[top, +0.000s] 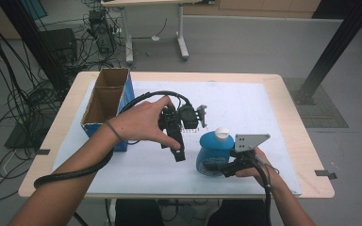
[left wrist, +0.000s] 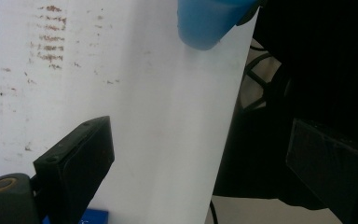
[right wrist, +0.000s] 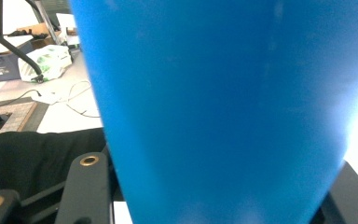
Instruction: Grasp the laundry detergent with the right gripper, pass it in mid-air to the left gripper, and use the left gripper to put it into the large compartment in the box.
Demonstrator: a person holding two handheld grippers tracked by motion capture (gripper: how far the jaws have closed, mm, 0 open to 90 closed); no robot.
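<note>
Right gripper [top: 219,165] has its jaws clamped on the lower body of the upright squat blue plastic bottle with a white cap [top: 214,151] near the table's front edge, while the left gripper [top: 178,149], jaws wide open and empty, hangs just left of it, cap axis vertical.

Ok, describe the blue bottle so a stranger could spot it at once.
Start at the white mat covering the wooden table, then go to its near edge on the person's right. There the right gripper is clamped on the blue bottle. It is the one rounded blue thing with a white cap, unlike the boxy cardboard carton at the far left.
</note>
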